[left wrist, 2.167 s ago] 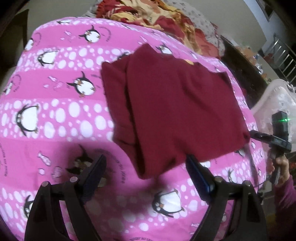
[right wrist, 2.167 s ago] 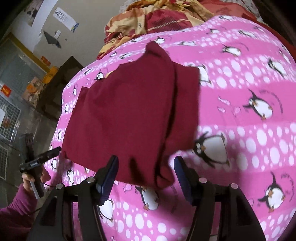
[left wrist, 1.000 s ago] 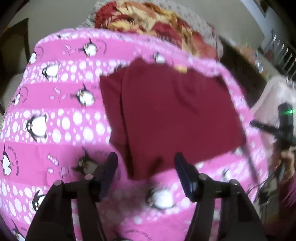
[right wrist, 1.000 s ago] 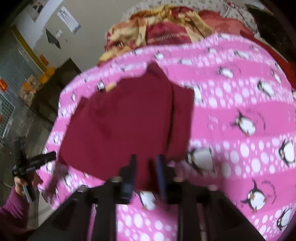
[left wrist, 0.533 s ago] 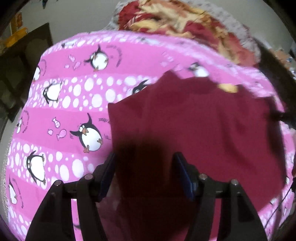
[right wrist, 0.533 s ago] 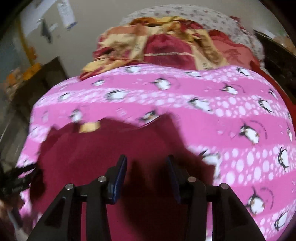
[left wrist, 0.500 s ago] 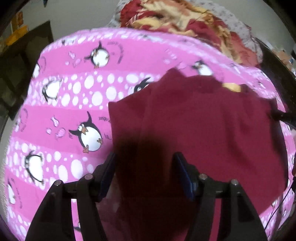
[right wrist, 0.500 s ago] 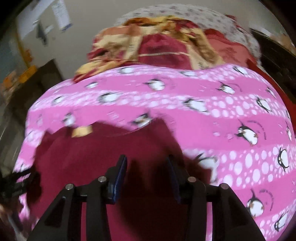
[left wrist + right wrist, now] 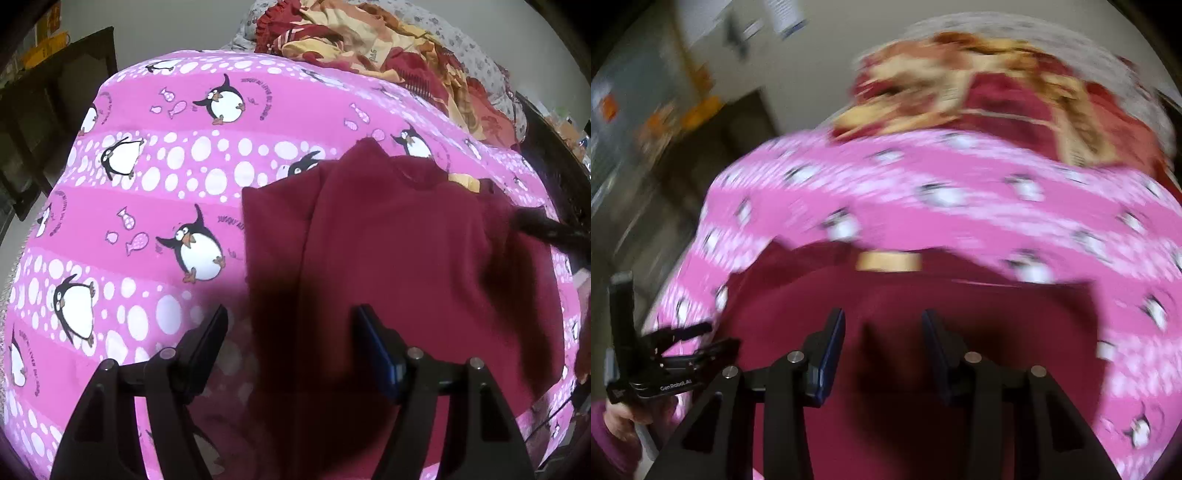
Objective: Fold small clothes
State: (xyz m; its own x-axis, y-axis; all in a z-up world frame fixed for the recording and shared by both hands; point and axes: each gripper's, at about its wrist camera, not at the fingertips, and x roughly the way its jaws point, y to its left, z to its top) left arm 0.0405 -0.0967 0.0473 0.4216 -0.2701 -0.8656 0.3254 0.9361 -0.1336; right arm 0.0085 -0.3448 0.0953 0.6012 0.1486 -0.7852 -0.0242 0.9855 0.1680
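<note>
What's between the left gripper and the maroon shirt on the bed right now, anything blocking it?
Nothing visible. The left gripper is open directly over the near edge of the maroon shirt on the pink penguin blanket, and only its own shadow falls on the cloth.

Left wrist view is pretty sharp with soft indoor light and a dark shadow blob on the maroon shirt [image 9: 399, 258], while the right wrist view is motion-smeared all over, penguin blanket [image 9: 960, 206] included, both heavily fisheye-warped with black corners.
</note>
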